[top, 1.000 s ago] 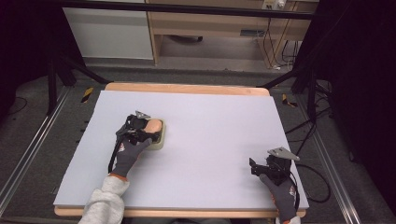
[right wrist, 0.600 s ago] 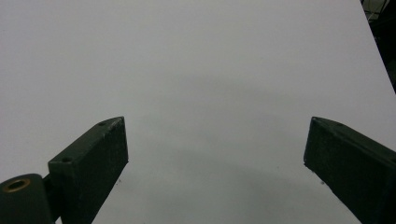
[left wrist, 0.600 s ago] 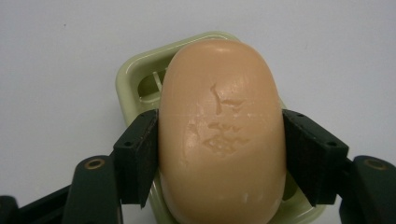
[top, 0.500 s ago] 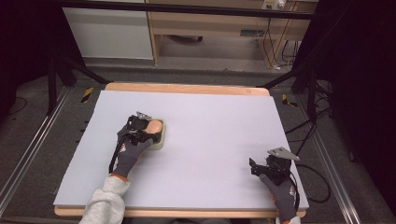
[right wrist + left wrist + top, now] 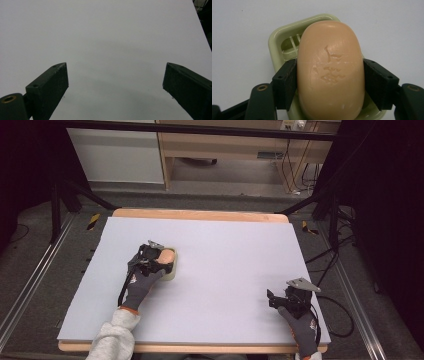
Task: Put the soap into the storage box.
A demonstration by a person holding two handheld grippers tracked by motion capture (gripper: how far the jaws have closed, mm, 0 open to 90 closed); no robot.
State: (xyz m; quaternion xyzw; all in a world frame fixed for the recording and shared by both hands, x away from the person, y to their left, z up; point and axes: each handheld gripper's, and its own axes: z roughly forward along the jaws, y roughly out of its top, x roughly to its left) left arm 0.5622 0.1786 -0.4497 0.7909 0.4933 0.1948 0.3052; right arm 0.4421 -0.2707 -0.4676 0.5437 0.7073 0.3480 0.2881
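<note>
Soap bar [image 5: 330, 72], peach-coloured and oval, lies in the centre of the left gripper view, with faint embossed marks on its upper face. It sits over a pale green soap dish [image 5: 287, 37], whose rim and slotted floor show at the upper left of that frame; whether the bar rests on the dish or is held just above it cannot be told. The left tongs [image 5: 330, 83] are closed on the bar: one black jaw presses its left flank, the other its right flank, with no gap visible on either side.

In the high view, the same group appears left of centre on the grey tabletop [image 5: 230, 245]. The left tongs [image 5: 159, 257] are held by a gloved left hand [image 5: 140, 287], whose light grey sleeve [image 5: 117, 337] enters from the lower left of the frame. The soap bar [image 5: 167, 255] and the soap dish [image 5: 172, 270] lie just beyond the hand, toward the frame's centre.

At the lower right of the high view, the right tongs [image 5: 272, 297] are held by a gloved right hand [image 5: 300, 325] near the tabletop's right edge, well apart from the soap. A grey three-cornered plate [image 5: 300, 284] sits on top of them.

In the right gripper view, the right tongs [image 5: 115, 82] stand wide open, their two black jaws far apart at the lower left and lower right of the frame, with bare tabletop [image 5: 112, 37] between them and nothing held.
</note>
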